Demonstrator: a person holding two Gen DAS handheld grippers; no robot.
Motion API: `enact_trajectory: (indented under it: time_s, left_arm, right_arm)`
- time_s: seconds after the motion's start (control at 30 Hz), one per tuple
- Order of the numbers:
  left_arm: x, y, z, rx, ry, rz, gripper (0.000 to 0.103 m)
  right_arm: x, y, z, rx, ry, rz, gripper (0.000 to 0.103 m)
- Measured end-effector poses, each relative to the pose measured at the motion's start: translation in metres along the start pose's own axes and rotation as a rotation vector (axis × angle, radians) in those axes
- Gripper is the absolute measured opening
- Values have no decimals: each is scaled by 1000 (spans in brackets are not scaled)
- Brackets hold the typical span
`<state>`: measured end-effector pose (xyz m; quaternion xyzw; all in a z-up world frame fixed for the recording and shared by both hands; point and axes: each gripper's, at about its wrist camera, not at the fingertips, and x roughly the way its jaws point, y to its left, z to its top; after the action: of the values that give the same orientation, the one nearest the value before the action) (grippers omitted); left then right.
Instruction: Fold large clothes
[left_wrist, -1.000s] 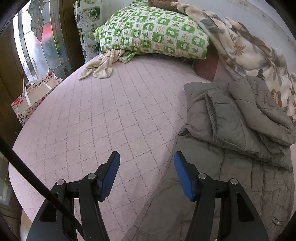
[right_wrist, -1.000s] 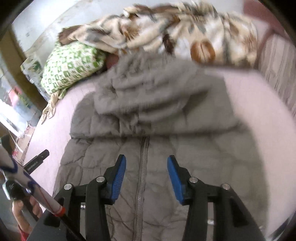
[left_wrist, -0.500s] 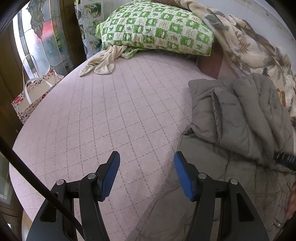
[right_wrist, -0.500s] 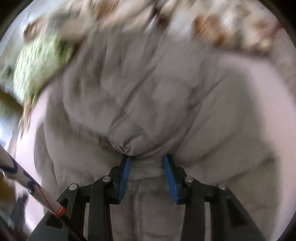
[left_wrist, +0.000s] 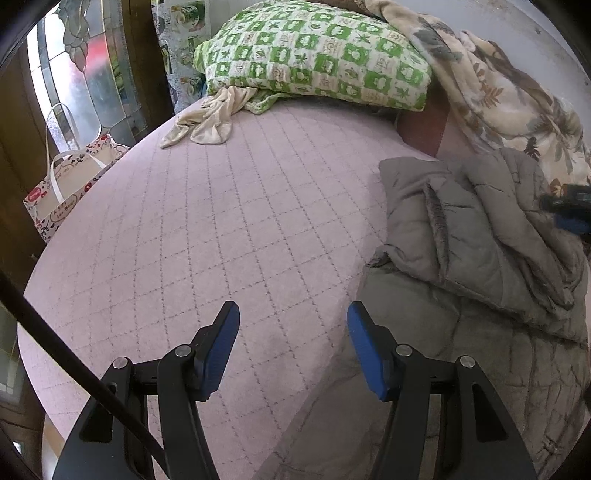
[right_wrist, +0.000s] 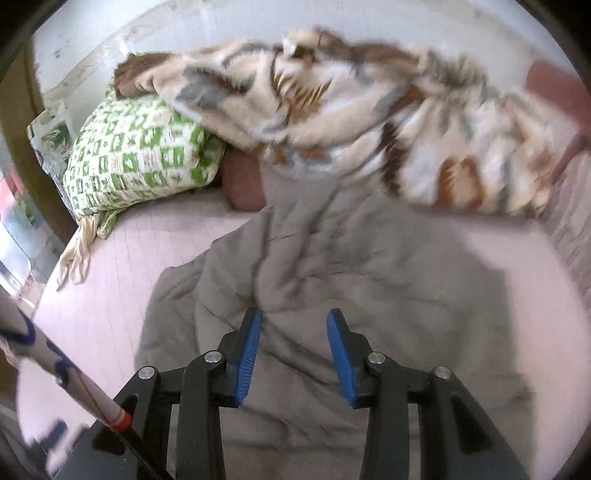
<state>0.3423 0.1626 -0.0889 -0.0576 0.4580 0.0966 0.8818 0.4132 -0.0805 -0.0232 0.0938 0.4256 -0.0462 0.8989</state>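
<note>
Right gripper (right_wrist: 293, 332) is out over the grey padded jacket (right_wrist: 332, 288), blue pads either side of a bunched ridge of its fabric, though the blur hides whether they're actually biting it. Left gripper (left_wrist: 293, 347) hangs released over the pink quilted mattress (left_wrist: 221, 229), nothing between its fingers. The jacket sprawls at three o'clock from there, top folded back on itself. Green checked pillow (left_wrist: 314, 55) at twelve, leafy blanket (left_wrist: 498, 96) at two.
</note>
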Motion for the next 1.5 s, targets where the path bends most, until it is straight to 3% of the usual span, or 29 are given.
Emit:
enact_trajectory:
  time_s: [0.13,0.2,0.3,0.43,0.53,0.7,0.8,0.97,1.03,1.1,1.23,1.4,1.5]
  left_arm:
    - [2,7,2,-20,7,0,60]
    - [1,7,3,-22,9,-6,60]
    - [-1,6,3,-18,6,-11,60]
    - [-3,5,2,-15,6,-19,60]
    - [-2,4,1,-18,9,-23,60]
    - [0,-4,-2,6,17,-16,60]
    - [0,-6,-3,17,13,-7,60]
    - [3,-4,-1,5,23,-10,60]
    - [4,-4,-1,6,25,-14,60]
    - [4,-6,-2,15,26,-12,60]
    - [1,-6,-3,23,17,-5,60]
    - [-3,-5,-6,29,2,-11,60]
    - [-6,-9,-9,52,0,-3,60]
  right_arm:
    - [68,16,-13,51,184,126,41]
    - [86,22,-25,17,215,90,41]
    - [76,30,-21,-41,188,48,41]
    - [18,22,-10,-91,26,89,41]
    - [-19,-3,-9,-87,-56,57,42]
    - [0,-54,-20,-5,32,-100,42]
    - [31,-75,-33,37,159,-77,42]
    - [-13,-69,-21,58,21,-62,43]
    - [-29,-65,-21,53,-26,-68,49]
    - [-27,-63,-25,45,-23,-93,50]
    - [17,-69,-41,28,127,-139,50]
    - [-16,-77,-44,62,64,-96,51]
    - [-43,-80,-50,22,38,-118,54]
